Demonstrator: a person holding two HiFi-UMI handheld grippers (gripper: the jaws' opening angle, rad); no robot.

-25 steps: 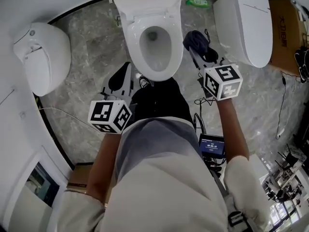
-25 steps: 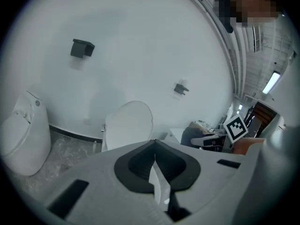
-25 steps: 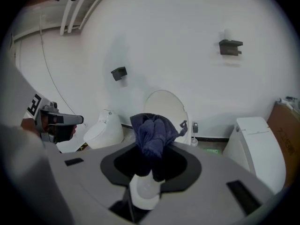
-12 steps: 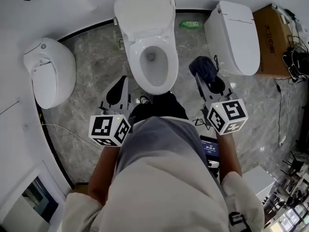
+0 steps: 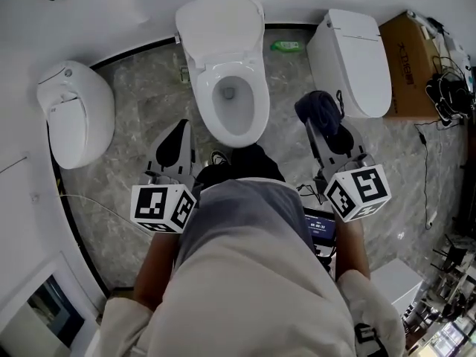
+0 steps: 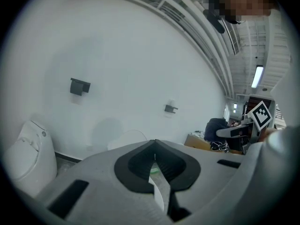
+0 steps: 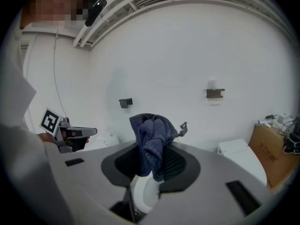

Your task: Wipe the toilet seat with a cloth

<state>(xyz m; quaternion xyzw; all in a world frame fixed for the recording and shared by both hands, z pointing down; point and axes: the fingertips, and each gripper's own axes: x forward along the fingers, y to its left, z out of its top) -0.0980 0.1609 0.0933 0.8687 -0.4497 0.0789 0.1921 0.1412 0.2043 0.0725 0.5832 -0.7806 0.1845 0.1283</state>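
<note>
Both grippers had drawn back from the toilet (image 5: 227,88) toward the person over the last second. The cloth (image 5: 320,108), which had hung close by the right rim of the bowl, now sat nearer the person and clear of it.

The right gripper (image 5: 324,125) was pinching the dark blue cloth. In the right gripper view the fabric stood bunched between the two dark pads, rising above them and hanging down a little below. The gripper sat to the right of the bowl, with its marker cube (image 5: 358,192) near the person's right forearm.

The left gripper (image 5: 175,138) had its jaws pressed together. The left gripper view showed the pads meeting at a thin seam with nothing between them. It sat left of the bowl's near end, apart from the porcelain.

The toilet seat (image 5: 206,95) lay down on the bowl, white and bare, with the lid (image 5: 219,24) raised against the far wall. Neither gripper nor the cloth touched the seat.

A second white toilet (image 5: 74,114) stood at the far left and a third, its lid closed, at the far right (image 5: 349,58). A green bottle (image 5: 286,46) lay on the grey marbled floor (image 5: 141,103) between the middle and right toilets, close to the wall. A cardboard box (image 5: 413,65) stood beyond the right toilet.
</note>
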